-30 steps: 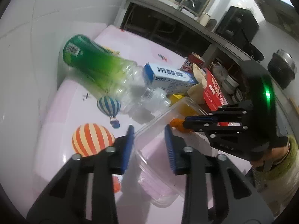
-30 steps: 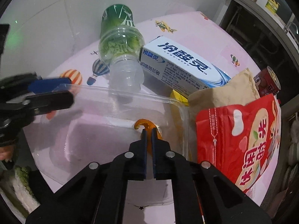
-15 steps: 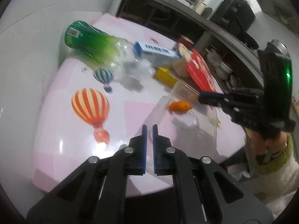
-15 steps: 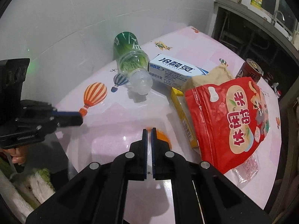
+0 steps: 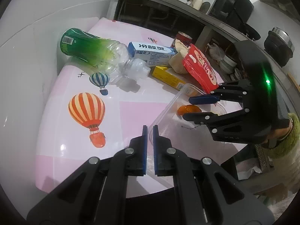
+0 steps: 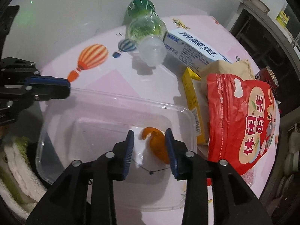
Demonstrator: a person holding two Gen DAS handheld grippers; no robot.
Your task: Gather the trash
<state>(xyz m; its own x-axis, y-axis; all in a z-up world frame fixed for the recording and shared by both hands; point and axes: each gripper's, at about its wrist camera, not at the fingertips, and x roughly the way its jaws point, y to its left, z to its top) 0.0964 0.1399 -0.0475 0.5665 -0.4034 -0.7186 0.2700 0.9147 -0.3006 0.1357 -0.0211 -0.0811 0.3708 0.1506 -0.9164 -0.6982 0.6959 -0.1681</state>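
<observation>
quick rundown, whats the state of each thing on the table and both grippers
left gripper: shut on the clear container's rim
right gripper: jaws opening, orange peel between them
clear container: open, no lid, held by one edge
orange peel: lying inside the container
green bottle: on its side, empty
toothpaste box: lying flat, closed
yellow box: lying flat
red snack bag: propped up, crumpled
red can: upright
</observation>
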